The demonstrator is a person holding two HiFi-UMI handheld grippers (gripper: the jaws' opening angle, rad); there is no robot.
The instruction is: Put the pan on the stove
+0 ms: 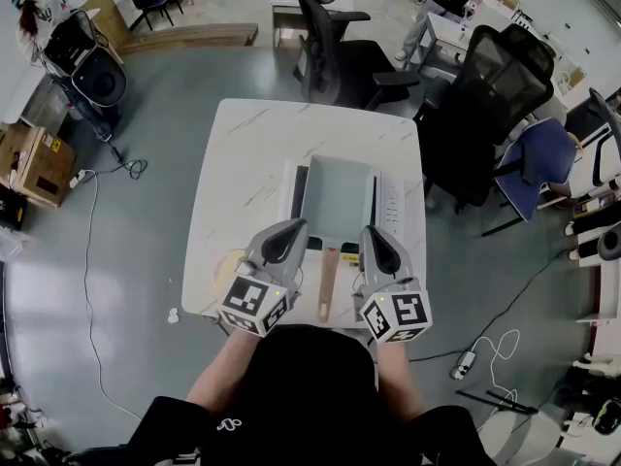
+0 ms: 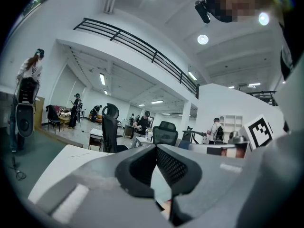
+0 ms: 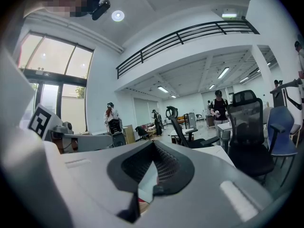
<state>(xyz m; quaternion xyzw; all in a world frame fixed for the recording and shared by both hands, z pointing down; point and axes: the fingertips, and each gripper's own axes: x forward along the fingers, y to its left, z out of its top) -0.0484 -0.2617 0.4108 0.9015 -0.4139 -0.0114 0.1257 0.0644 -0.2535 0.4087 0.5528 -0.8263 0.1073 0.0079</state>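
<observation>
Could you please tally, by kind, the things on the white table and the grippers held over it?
pan: 1
stove: 1
pale yellow round item: 1
grippers, left gripper and right gripper: 2
Total: 5

A white, marble-veined table (image 1: 262, 153) stands on a grey floor (image 1: 155, 163). On it lie a flat white stove (image 1: 393, 207) and, near the front left edge, a yellowish item (image 1: 229, 265), possibly a mat.
</observation>
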